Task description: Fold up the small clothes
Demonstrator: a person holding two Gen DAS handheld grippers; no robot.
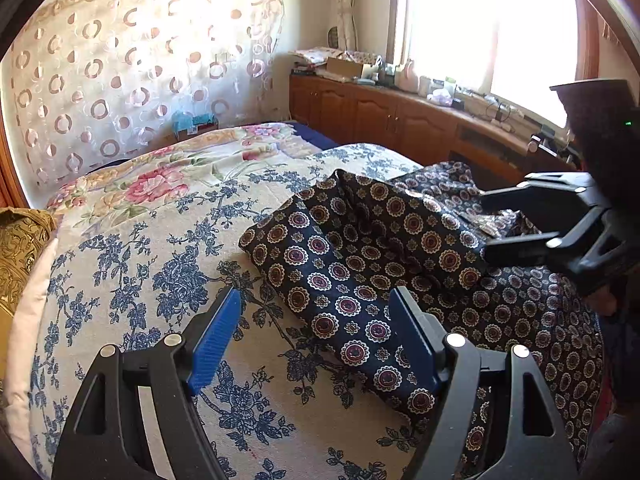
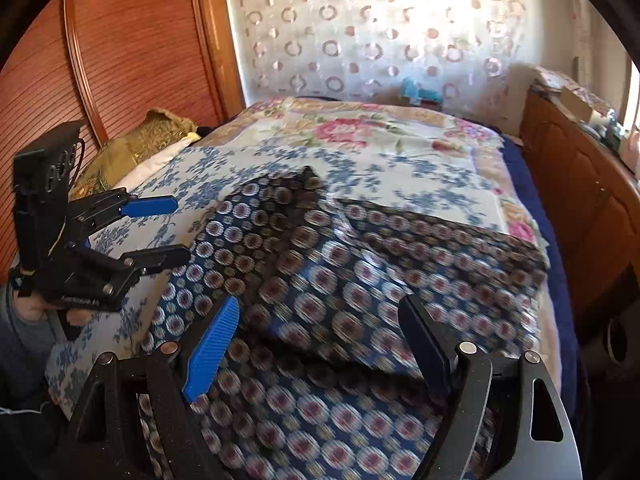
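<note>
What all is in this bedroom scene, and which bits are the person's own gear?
patterned garment: one, dark navy with round medallions, lying partly folded on the bed.
bedspread: one, cream with blue flowers, under the garment.
floral sheet: one, pink roses on cream, farther up the bed.
cushion: one, gold, at the bed's left edge.
curtain: one, sheer with ring pattern, behind the bed.
cabinet: one, brown wood, under the window, its top cluttered.
headboard: one, reddish wood, beside the curtain.
left tool: one, black with blue pads, open, above the garment's edge.
right tool: one, black with blue pads, open, over the garment.
</note>
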